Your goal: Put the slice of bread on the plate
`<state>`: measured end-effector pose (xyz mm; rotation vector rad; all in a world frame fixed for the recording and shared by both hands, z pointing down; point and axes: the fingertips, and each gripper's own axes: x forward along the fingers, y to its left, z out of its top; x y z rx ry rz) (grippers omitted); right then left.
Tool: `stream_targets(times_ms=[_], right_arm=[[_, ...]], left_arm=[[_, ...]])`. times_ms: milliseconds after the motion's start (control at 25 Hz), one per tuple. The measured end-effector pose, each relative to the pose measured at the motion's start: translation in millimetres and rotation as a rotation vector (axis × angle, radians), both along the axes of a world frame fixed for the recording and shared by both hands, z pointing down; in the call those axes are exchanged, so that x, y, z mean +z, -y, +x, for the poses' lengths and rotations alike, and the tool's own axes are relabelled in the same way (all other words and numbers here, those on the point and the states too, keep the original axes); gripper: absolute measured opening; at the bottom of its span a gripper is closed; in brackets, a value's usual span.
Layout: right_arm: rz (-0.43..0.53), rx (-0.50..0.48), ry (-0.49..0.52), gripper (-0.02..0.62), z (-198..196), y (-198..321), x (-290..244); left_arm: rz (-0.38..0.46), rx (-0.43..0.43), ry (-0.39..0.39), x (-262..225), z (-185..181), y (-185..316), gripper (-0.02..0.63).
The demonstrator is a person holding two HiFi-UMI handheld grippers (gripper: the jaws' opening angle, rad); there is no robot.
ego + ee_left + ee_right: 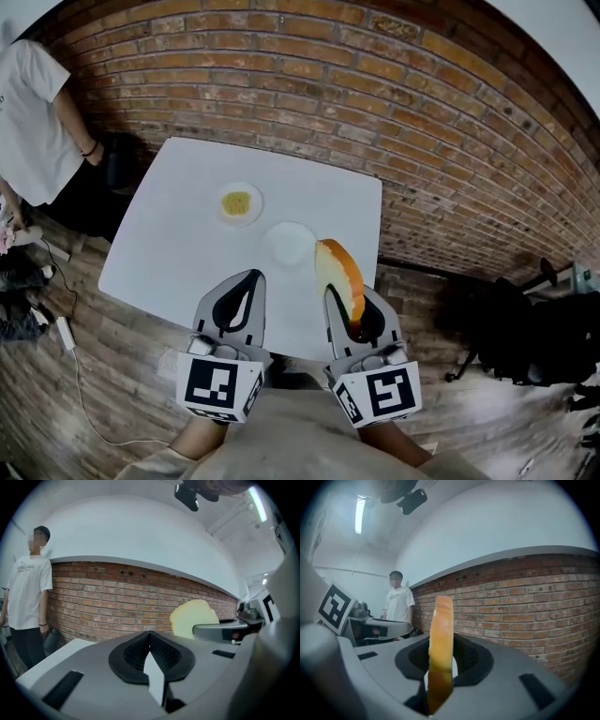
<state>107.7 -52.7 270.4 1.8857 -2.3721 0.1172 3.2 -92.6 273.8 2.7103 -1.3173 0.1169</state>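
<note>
A slice of bread (337, 272) with an orange-brown crust stands on edge in my right gripper (339, 298), whose jaws are shut on its lower end. It hangs over the near right part of the white table (178, 234), just right of an empty white plate (291, 244). In the right gripper view the bread (440, 644) rises between the jaws, edge on. My left gripper (251, 277) hovers beside it to the left, shut with nothing in it. From the left gripper view the bread (192, 617) shows to the right.
A second small plate (238, 203) bearing something yellow sits farther back on the table. A person in a white shirt (33, 112) stands at the table's far left. A brick wall (375, 103) runs behind. Cables (70, 347) lie on the floor left, dark bags (525, 328) right.
</note>
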Motion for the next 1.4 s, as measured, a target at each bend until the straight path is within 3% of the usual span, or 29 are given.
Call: stream_targets(times_ms=[280, 1400], right_arm=[[-0.075, 0.016, 0.032, 0.095, -1, 30, 25], [-0.219, -0.075, 0.089, 0.095, -5, 119, 108]], left_arm=[[-0.046, 0.091, 0.017, 15, 7, 27, 0.011], [-0.238, 0.193, 0.168, 112, 40, 107, 0.011]])
